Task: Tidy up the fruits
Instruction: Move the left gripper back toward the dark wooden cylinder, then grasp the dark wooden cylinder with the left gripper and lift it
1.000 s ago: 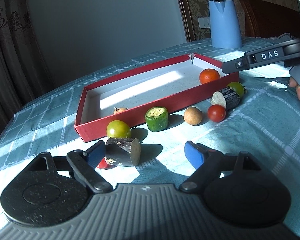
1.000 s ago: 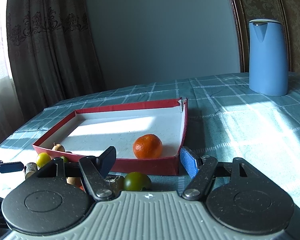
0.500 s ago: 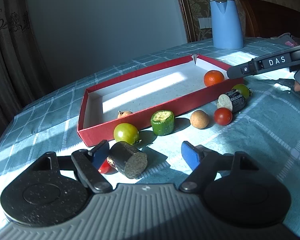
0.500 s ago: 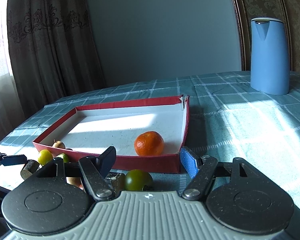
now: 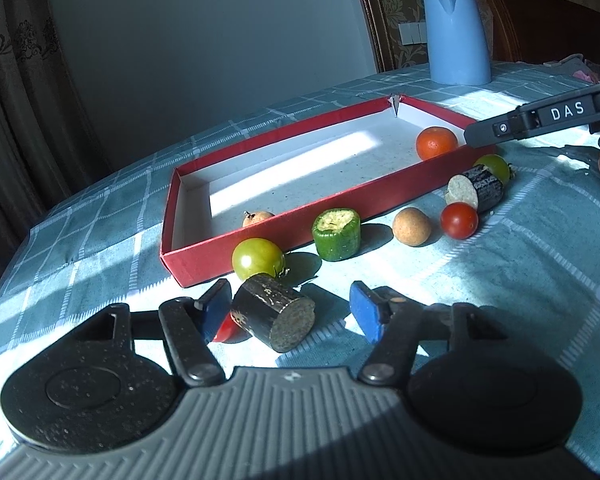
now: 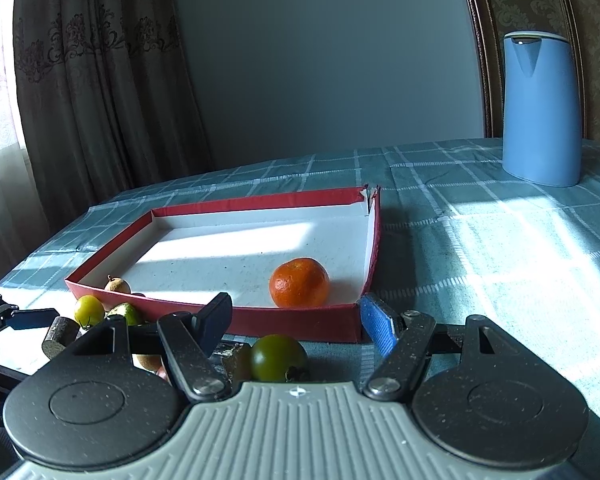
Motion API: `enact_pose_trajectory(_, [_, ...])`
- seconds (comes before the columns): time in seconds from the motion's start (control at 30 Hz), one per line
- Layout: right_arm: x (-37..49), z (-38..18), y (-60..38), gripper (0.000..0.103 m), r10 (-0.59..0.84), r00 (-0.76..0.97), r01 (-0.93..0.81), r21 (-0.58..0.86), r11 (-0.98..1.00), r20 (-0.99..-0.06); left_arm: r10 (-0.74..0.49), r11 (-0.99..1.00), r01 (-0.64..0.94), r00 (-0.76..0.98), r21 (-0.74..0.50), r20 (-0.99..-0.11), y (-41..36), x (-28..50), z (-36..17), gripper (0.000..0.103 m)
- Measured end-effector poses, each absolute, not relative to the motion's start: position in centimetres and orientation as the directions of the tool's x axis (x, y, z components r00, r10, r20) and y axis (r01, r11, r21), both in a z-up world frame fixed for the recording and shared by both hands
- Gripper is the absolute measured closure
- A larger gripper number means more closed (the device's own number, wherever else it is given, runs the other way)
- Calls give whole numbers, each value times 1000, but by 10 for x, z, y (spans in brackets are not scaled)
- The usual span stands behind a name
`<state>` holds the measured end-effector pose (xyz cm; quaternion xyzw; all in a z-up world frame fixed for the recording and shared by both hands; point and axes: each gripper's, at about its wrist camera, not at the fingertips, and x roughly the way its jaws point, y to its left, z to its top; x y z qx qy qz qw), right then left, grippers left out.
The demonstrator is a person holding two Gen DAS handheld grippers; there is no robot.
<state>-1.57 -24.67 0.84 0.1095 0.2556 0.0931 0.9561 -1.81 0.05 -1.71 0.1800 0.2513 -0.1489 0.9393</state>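
Red cardboard walls frame the shallow box lid (image 5: 308, 216) that lies on the teal checked tablecloth (image 5: 540, 264), its white floor holding a mandarin (image 5: 436, 143) near the right end and a small brown longan-like fruit (image 5: 258, 218) tucked against the near wall. Outside the near wall a row of pieces rests on the cloth: a green tomato (image 5: 257, 258) just beside the wall, a green cucumber chunk (image 5: 336, 234) standing on end, a tan round fruit (image 5: 411, 226), a red cherry tomato (image 5: 459, 220), then a dark cylinder with a pale cut face (image 5: 474, 191) lying on its side with another green tomato (image 5: 494, 167) behind it. The left gripper (image 5: 290, 312) hangs low over the cloth with its blue-padded fingers spread wide and empty; between them, nearer the left pad, lies a dark cylinder chunk (image 5: 274, 316), and a red tomato (image 5: 226, 330) peeks out from behind that pad; whether the pad touches either cannot be told. The right gripper (image 6: 296, 318) is likewise spread apart and holding nothing, poised near the box lid's right corner, with the second green tomato (image 6: 278, 358) directly below it at the foot of the wall and the mandarin (image 6: 299, 283) just inside. A blue electric kettle (image 6: 542, 108) stands well apart at the far right of the table, and patterned curtains (image 6: 80, 80) hang to the left.
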Motion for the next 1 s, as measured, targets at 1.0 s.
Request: enact_pose_trajectory(1.0, [-67, 5, -220, 53, 325, 825, -316, 99, 944, -463, -176, 916, 325, 852, 235, -493, 9, -31, -14, 59])
